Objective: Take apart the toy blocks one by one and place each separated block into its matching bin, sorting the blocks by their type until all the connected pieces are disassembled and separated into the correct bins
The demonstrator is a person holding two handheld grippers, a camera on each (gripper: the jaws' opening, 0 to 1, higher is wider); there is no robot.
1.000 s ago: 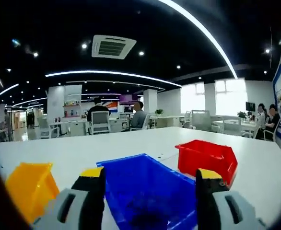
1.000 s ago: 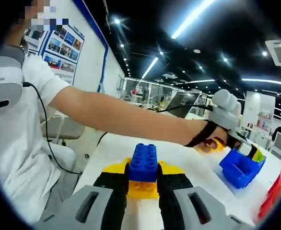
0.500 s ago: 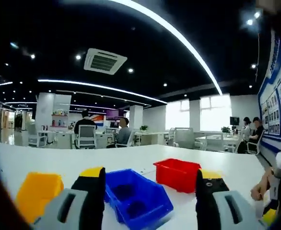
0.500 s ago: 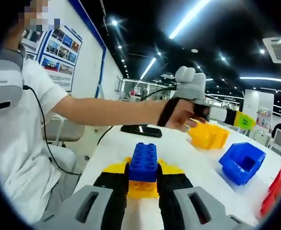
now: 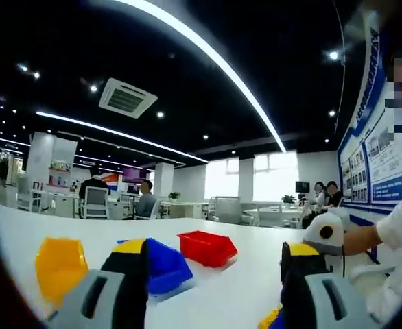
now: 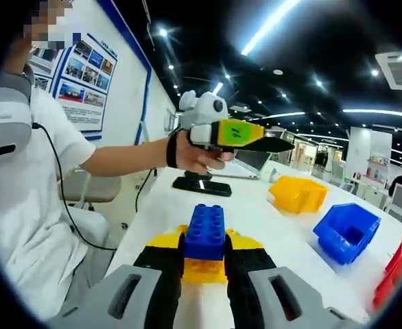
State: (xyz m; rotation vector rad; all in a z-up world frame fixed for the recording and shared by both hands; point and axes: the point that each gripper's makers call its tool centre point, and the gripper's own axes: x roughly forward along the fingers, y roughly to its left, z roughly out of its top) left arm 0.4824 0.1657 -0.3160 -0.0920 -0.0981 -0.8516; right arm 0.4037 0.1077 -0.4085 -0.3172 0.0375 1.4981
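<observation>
Progress: early; block stack (image 6: 205, 241) still joined | right gripper (image 6: 204, 264): being clamped on stack, near side of blue bin (image 6: 345, 232) | left gripper (image 5: 215, 274): being held agape, empty

No text or label can be read.

Open office: dark ceiling with light strips (image 5: 208, 58), an air vent (image 5: 124, 98), bright windows (image 5: 252, 179), white desks (image 5: 167, 209).
</observation>
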